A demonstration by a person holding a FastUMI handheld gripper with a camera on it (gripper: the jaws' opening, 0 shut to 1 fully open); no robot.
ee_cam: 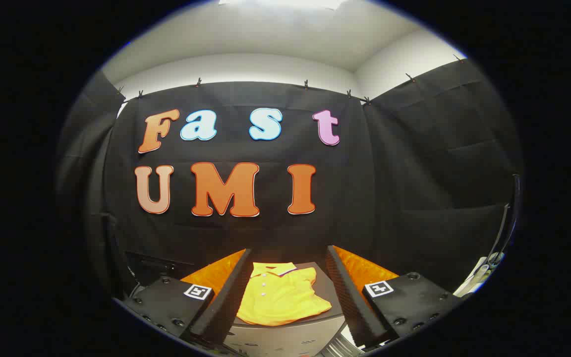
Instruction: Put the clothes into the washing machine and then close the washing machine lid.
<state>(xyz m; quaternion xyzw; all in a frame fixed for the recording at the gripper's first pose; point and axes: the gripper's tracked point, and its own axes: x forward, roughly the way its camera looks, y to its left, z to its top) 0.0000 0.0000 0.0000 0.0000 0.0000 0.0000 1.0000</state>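
Hanging across the whole space beyond the fingers, the black cloth booth wall [404, 198] is clipped along its top edge to a white room wall [246, 67] under a white ceiling [285, 29]. Below it, just ahead of the tool, sits the dark flat top of a grey appliance [285, 329]; small print runs along its pale front face, too small to read. On that top, seen between the two fingers and a little ahead of their tips, lies the yellow short-sleeved polo shirt [280, 297], folded flat, with a buttoned placket and a collar edged in a thin red and dark stripe. The two-finger gripper [289, 254] is spread wide, its black ribbed pads [231, 292] well apart on either side of the shirt and touching nothing; orange panels back each finger. Each black finger mount carries a small square black-and-white marker tag [198, 291]. Off to the right of the fingers, a thin dark cable [511, 218] curves down to some pale fittings, unclear in detail.
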